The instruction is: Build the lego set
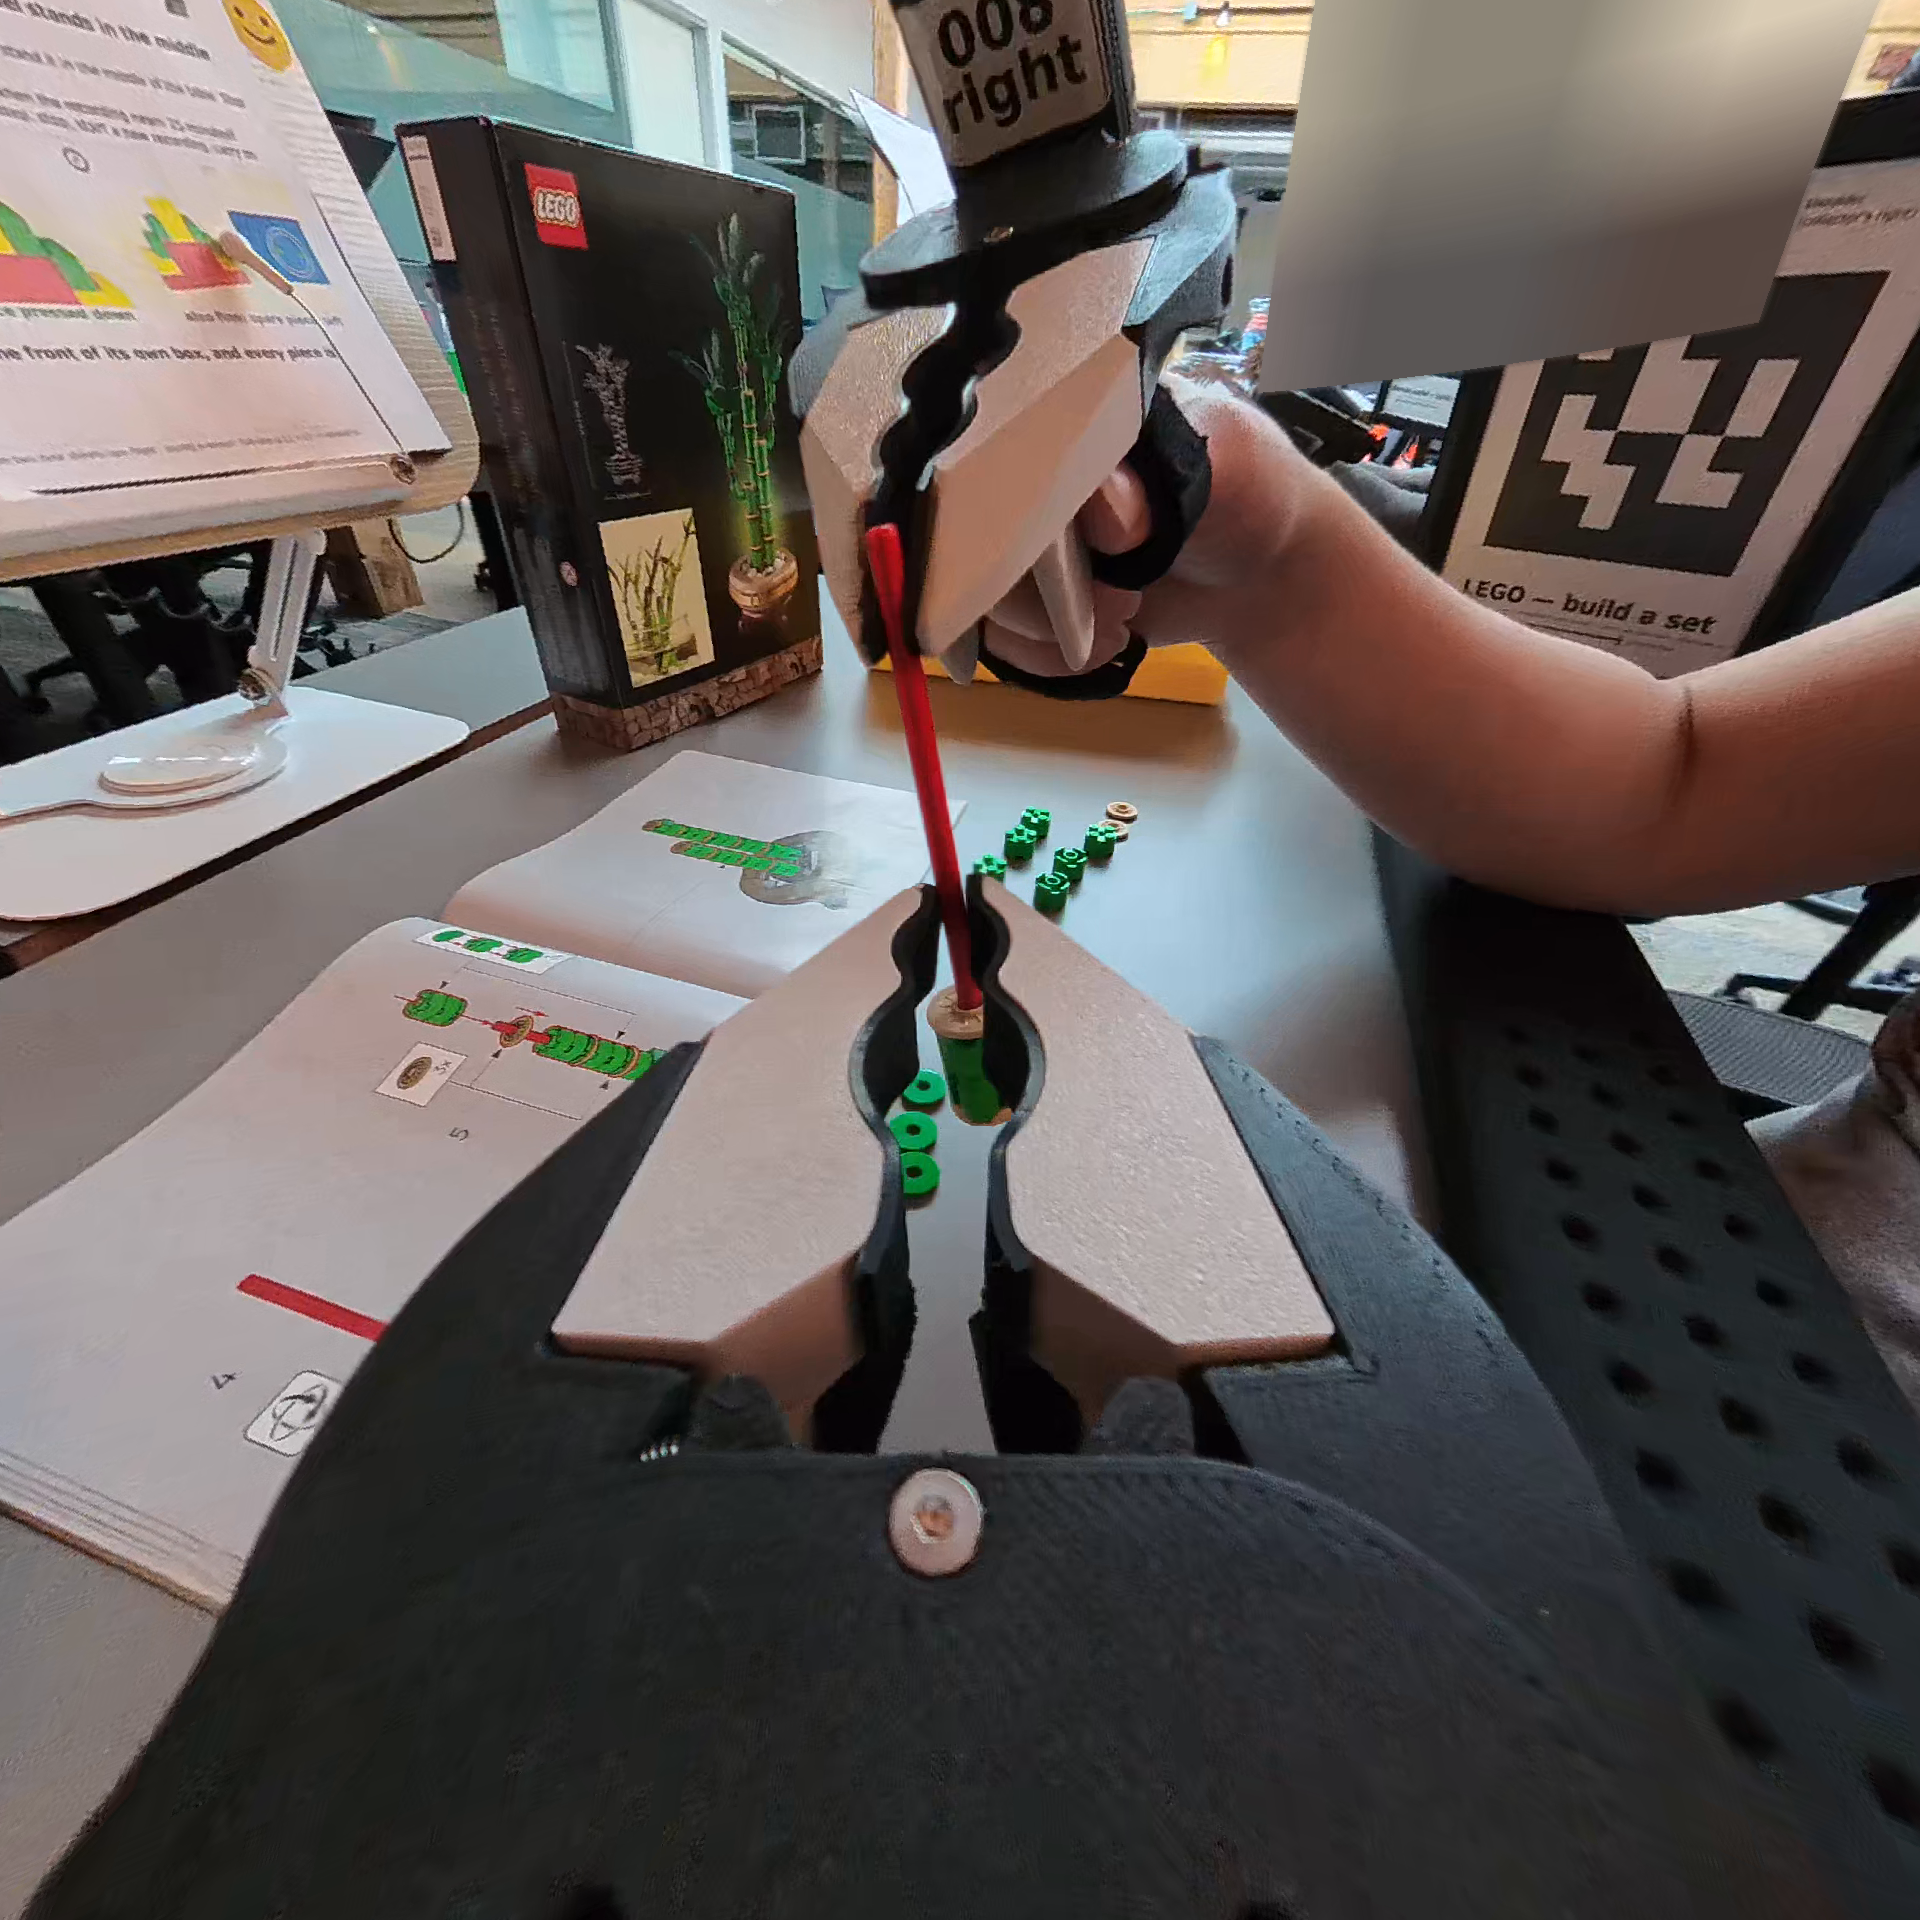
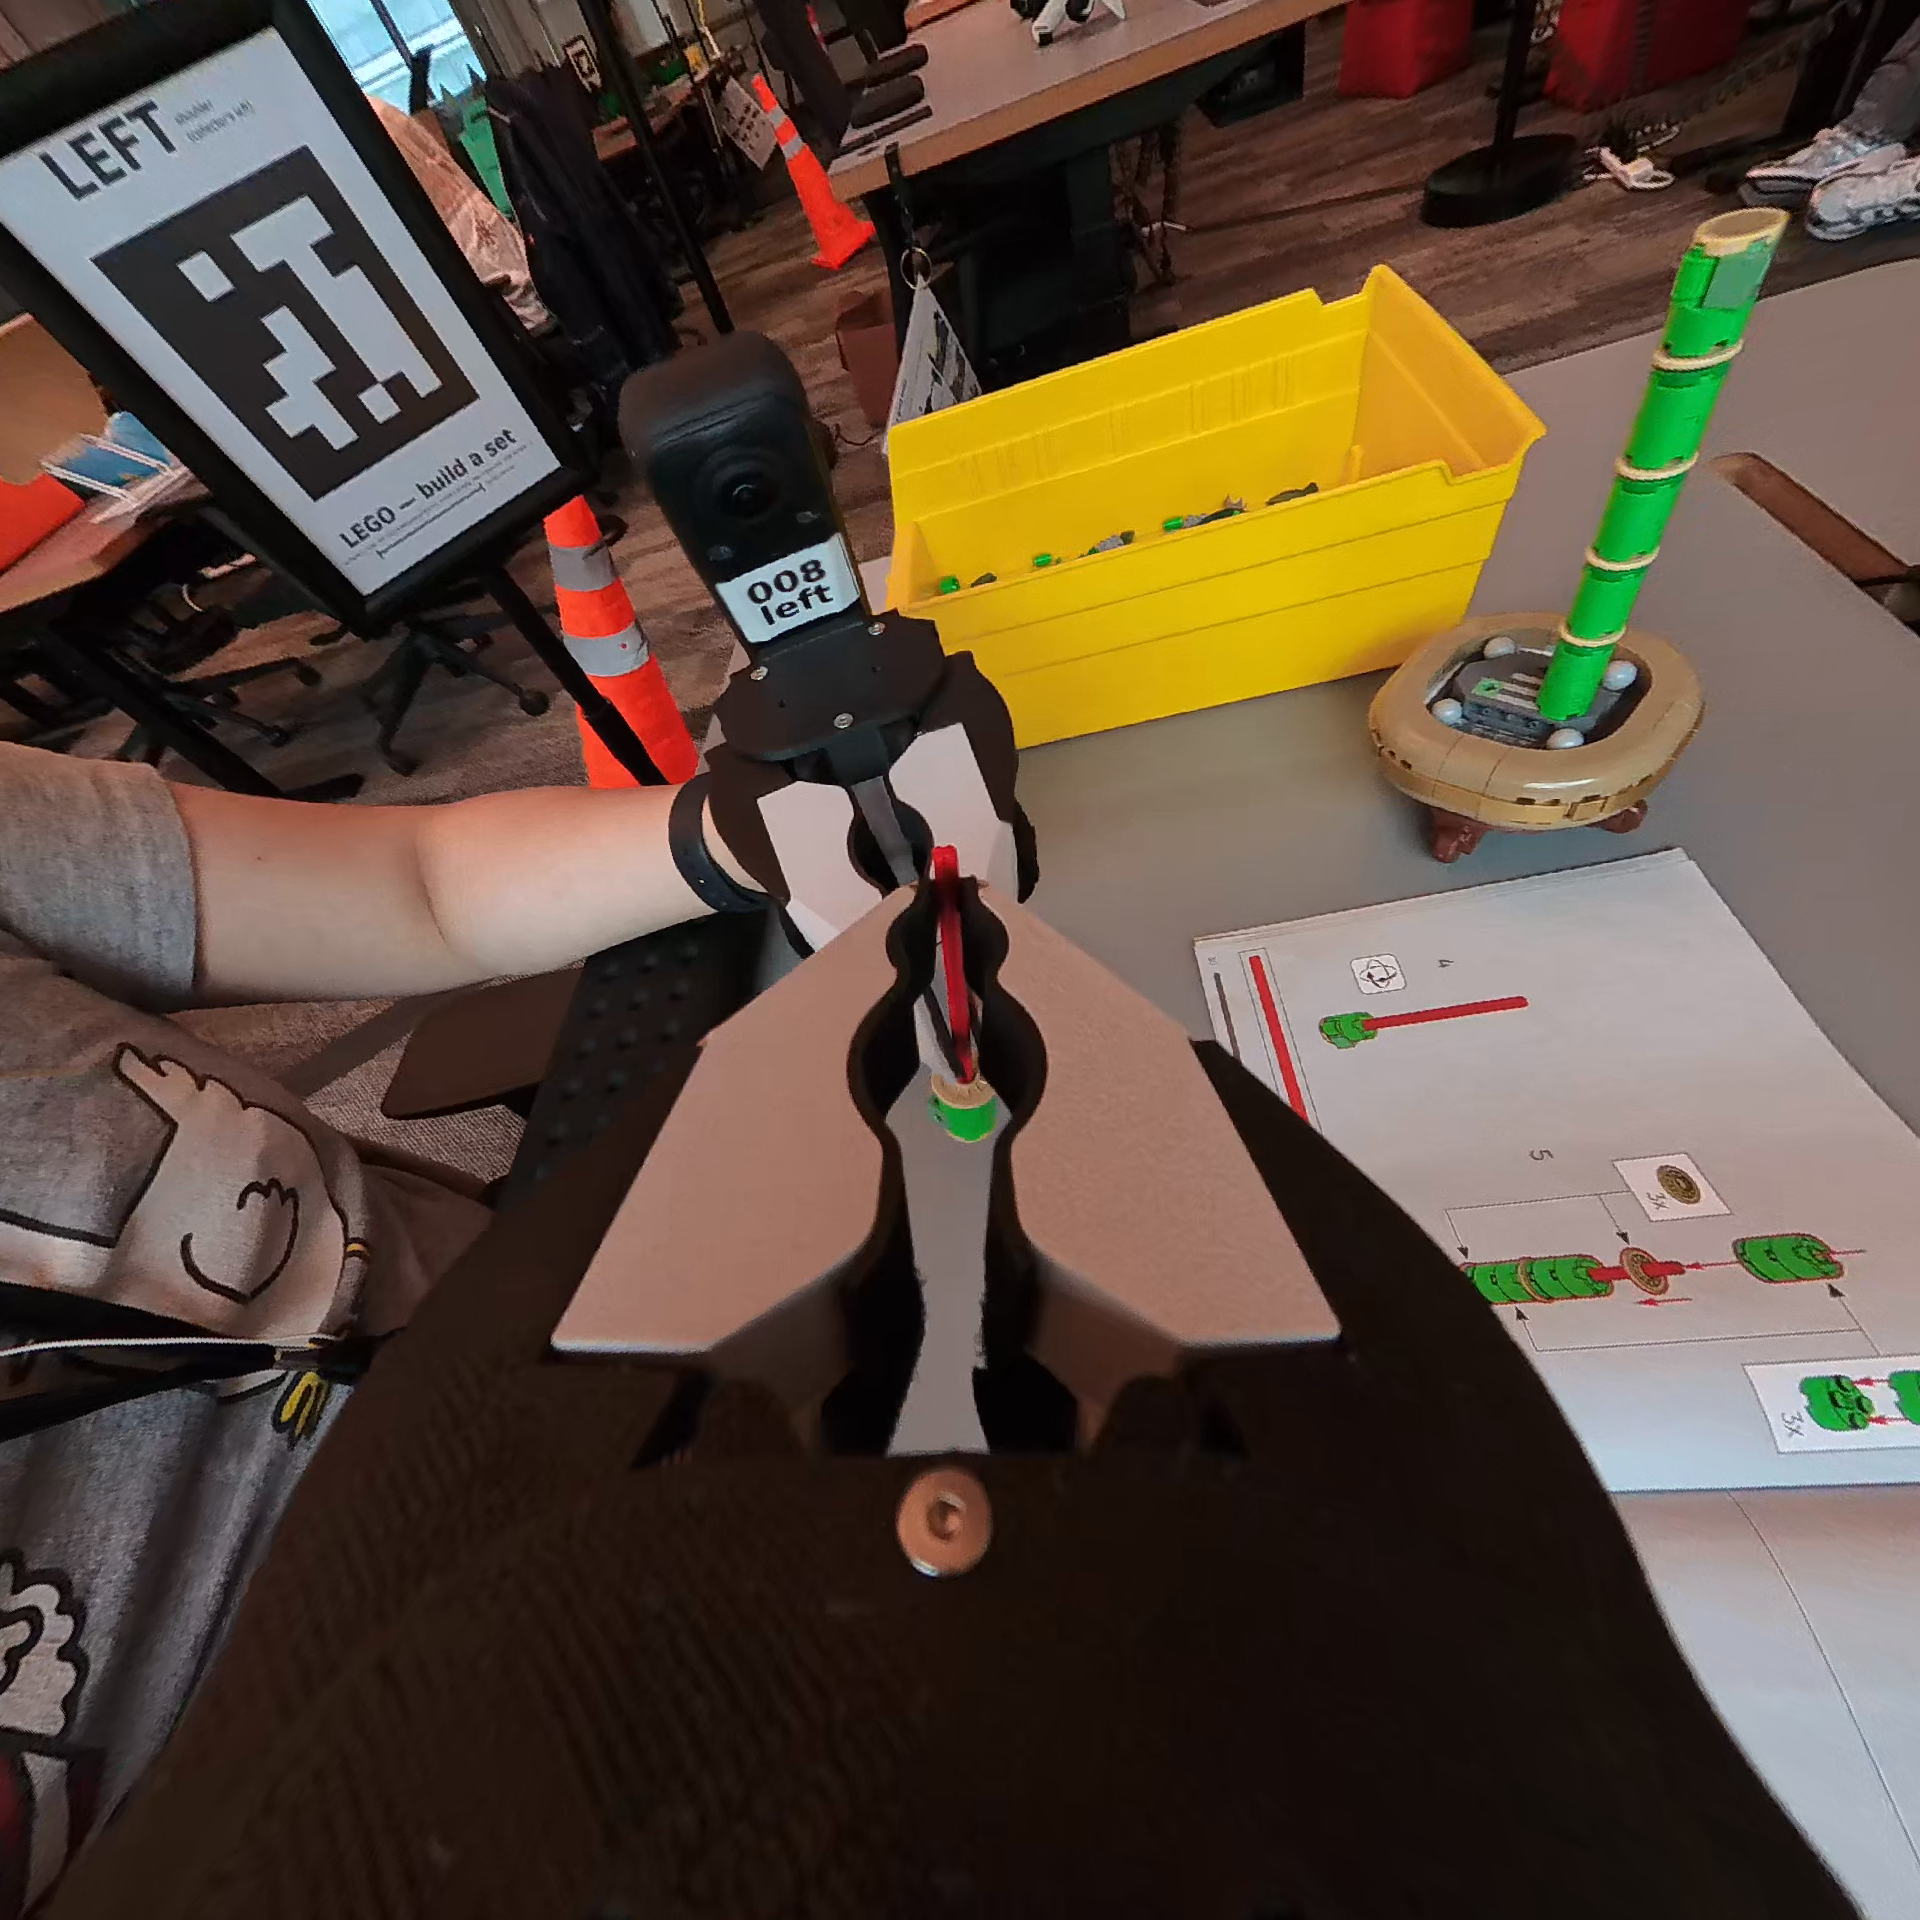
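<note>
A red axle (image 1: 925, 748) carries a short green stack topped by a tan disc (image 1: 961, 1060) at its lower end. My left gripper (image 1: 951, 899) is shut on the axle just above the disc. My right gripper (image 1: 896, 639) comes down from above and is shut on the axle's upper end. In the right wrist view the axle (image 2: 954, 977) runs between my right gripper's tips (image 2: 943, 894), with the green stack (image 2: 961, 1114) seen through the gap and my left gripper (image 2: 902, 868) just beyond. Three green discs (image 1: 916, 1132) lie on the table below.
An open instruction booklet (image 1: 312, 1143) lies at the left. Loose green pieces (image 1: 1060, 852) and a tan ring (image 1: 1120, 812) lie beyond. A yellow bin (image 2: 1195, 582), a bamboo stalk in a tan pot (image 2: 1538, 717), the set's box (image 1: 644, 436) and a page stand (image 1: 156, 260) are around. Left tips to right tips: about 5 centimeters.
</note>
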